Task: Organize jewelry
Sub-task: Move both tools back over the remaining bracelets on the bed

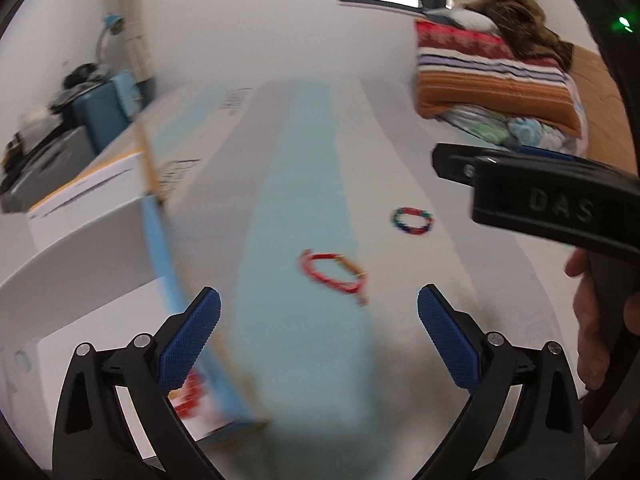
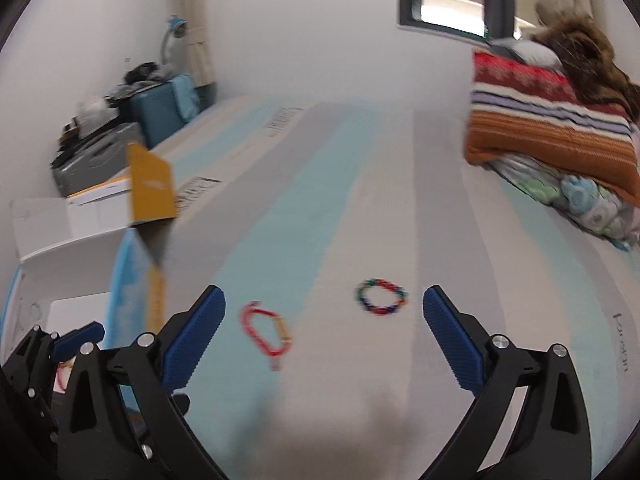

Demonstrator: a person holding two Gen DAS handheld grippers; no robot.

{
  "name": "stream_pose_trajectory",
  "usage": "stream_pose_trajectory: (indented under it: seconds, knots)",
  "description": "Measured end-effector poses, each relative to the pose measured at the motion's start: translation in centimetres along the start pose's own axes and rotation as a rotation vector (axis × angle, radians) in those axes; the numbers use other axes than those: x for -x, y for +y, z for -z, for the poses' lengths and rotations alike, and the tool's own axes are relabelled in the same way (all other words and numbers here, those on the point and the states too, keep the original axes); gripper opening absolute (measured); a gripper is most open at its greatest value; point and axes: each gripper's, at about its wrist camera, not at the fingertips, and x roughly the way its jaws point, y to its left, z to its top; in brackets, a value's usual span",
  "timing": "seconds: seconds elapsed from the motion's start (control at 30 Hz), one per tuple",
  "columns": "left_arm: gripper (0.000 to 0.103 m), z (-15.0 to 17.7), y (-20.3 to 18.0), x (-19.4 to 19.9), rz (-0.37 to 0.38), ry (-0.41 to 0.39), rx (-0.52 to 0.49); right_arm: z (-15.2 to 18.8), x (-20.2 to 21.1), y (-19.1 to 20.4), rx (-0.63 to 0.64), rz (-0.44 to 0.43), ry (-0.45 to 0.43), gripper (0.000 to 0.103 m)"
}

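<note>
Left wrist view shows a red bracelet inside the box (image 1: 224,364) behind the spread, empty left gripper (image 1: 320,320); two remain on the striped mattress (image 1: 304,184): the red bracelet (image 1: 334,274), then the multicoloured bracelet (image 1: 413,221). Right gripper (image 2: 324,316), likewise released, probably fetches next, needing descent onto one. Only the left view shows the person's hand (image 1: 596,336).

red bracelet (image 2: 265,334), multicoloured beaded bracelet (image 2: 381,297), pale blue-and-grey striped surface (image 2: 304,208).
</note>
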Motion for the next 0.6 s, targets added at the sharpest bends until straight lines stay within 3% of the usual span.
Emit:
stream_pose_trajectory:
  seconds: [0.2, 0.6]
  knots:
    - [0.097, -1.3, -2.9, -5.5, 0.006, 0.027, -0.005, 0.2, -4.6, -4.1, -0.040, 0.021, 0.050, 0.095]
    - [0.097, -0.3, -0.3, -14.7, -0.017, 0.104, 0.081, 2.3, -16.4, -8.3, -0.109, 0.015, 0.169, 0.095]
